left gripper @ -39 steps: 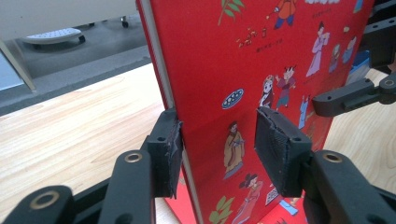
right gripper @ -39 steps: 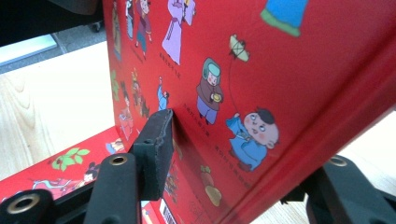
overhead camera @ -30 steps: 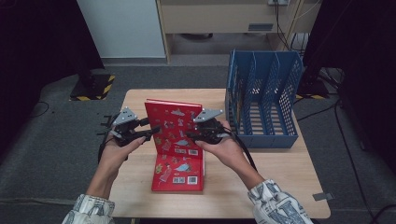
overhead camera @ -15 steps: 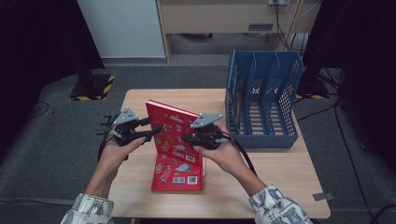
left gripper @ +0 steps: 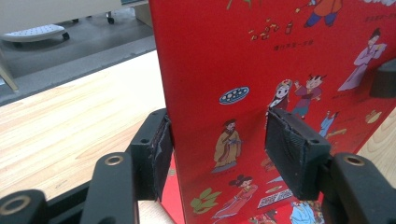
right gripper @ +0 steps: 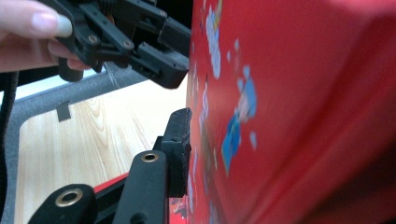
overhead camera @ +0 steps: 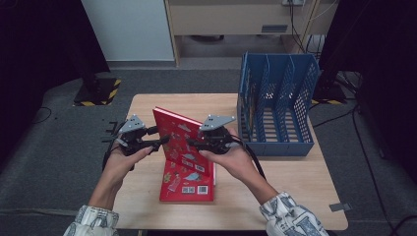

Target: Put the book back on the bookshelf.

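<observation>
A red picture book leans with its near edge on the wooden table and its far end raised. My right gripper grips it from the right side; its jaws have just been closing, and one pad lies against the cover while the other jaw is hidden behind the book. My left gripper stands at the book's left edge. Its jaws have just been opening: the book is between them, and the right pad stands off the cover.
A blue slotted file rack stands upright at the table's back right, close to the right hand. The bare tabletop stretches left of the book. Grey floor and dark furniture surround the table.
The book's far end has come up off the table and now tilts steeply. The right gripper rose with it. The left gripper stayed where it was.
</observation>
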